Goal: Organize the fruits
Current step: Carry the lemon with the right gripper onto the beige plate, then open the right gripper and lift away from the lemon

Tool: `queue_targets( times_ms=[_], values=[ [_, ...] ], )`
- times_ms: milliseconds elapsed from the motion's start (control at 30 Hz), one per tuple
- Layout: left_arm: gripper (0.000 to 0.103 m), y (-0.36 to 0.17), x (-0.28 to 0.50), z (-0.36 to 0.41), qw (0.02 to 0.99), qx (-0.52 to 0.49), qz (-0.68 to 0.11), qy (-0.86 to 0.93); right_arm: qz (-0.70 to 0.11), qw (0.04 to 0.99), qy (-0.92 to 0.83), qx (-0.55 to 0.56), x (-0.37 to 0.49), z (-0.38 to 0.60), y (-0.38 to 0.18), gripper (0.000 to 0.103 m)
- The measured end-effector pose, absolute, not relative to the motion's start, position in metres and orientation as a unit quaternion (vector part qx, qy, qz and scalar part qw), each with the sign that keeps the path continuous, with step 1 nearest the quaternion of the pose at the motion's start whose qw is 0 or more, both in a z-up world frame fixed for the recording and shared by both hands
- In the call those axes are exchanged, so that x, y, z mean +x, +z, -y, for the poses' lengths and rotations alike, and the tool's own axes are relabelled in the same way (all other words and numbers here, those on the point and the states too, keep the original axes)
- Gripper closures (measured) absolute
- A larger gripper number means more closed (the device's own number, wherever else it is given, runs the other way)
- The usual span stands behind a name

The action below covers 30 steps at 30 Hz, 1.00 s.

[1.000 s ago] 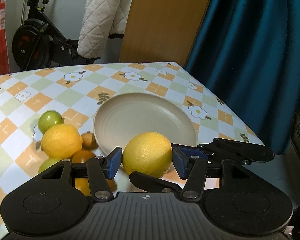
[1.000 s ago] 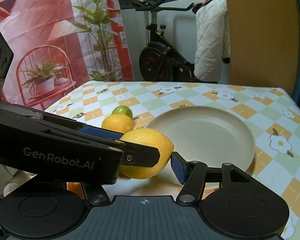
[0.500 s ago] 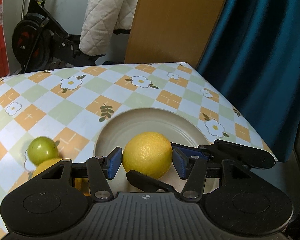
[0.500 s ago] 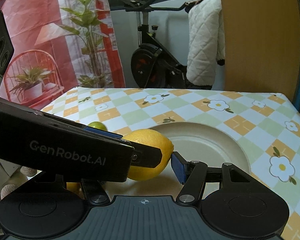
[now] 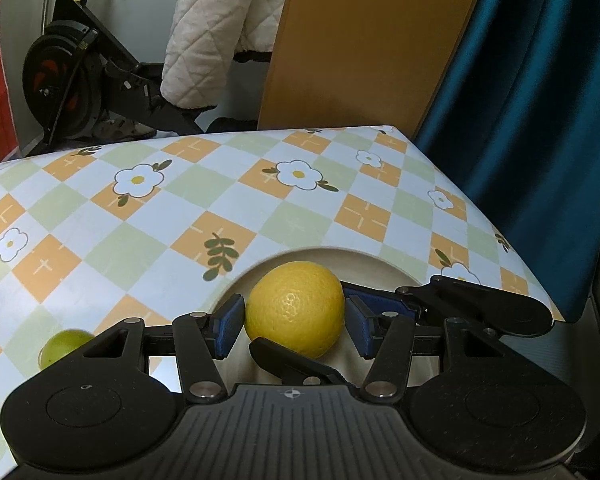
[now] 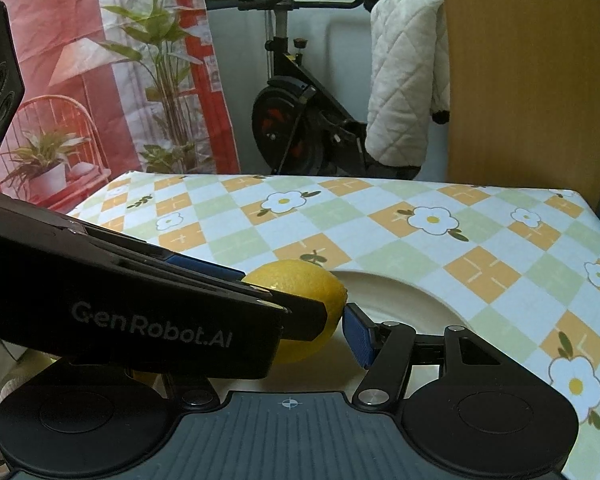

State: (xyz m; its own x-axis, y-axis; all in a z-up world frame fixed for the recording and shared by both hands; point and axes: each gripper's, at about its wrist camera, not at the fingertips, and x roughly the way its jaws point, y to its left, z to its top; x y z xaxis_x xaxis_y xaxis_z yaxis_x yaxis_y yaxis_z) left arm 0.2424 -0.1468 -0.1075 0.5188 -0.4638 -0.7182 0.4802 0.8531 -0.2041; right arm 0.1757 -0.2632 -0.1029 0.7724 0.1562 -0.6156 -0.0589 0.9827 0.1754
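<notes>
1. Checkered flower tablecloth (image 5: 148, 216), exercise bike (image 6: 296, 120) and a teal curtain (image 5: 540, 120) behind it.
2. Left gripper (image 5: 294, 320) has the lemon (image 5: 296, 310) between its blue pads, over the beige plate (image 5: 380, 264).
3. Right gripper (image 6: 320, 332) is crowded in at the same lemon; honestly can't tell if it's gripping.
4. Green fruit (image 5: 62, 346) sits off to the left on the cloth.

yellow lemon (image 5: 296, 308), beige plate (image 6: 400, 292), floral checked tablecloth (image 5: 220, 200)
</notes>
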Motion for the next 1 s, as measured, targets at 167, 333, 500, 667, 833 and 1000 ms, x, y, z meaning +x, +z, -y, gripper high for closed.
queue_targets(
  times_ms=[167, 333, 500, 667, 833, 1000],
  values=[
    [0.045, -0.111, 0.251, 0.153, 0.87, 0.013, -0.411, -0.271, -0.335, 0.938, 0.051, 0.069, 0.183, 0.267, -0.107, 0.046],
    [0.045, -0.116, 0.256, 0.158, 0.868, 0.017, -0.415, -0.27, -0.342, 0.937, 0.041, 0.066, 0.189, 0.267, -0.113, 0.046],
    [0.045, -0.118, 0.256, 0.16, 0.872, 0.017, -0.409, -0.268, -0.348, 0.935, 0.031, 0.061, 0.191, 0.265, -0.114, 0.046],
    [0.046, -0.112, 0.253, 0.157, 0.879, 0.017, -0.396, -0.267, -0.352, 0.934, 0.018, 0.052, 0.191, 0.263, -0.112, 0.043],
    [0.046, -0.101, 0.247, 0.148, 0.886, 0.015, -0.381, -0.264, -0.349, 0.936, 0.01, 0.05, 0.181, 0.267, -0.106, 0.039],
    [0.046, -0.09, 0.235, 0.131, 0.893, 0.006, -0.37, -0.257, -0.339, 0.939, 0.011, 0.051, 0.165, 0.266, -0.096, 0.039]
  ],
)
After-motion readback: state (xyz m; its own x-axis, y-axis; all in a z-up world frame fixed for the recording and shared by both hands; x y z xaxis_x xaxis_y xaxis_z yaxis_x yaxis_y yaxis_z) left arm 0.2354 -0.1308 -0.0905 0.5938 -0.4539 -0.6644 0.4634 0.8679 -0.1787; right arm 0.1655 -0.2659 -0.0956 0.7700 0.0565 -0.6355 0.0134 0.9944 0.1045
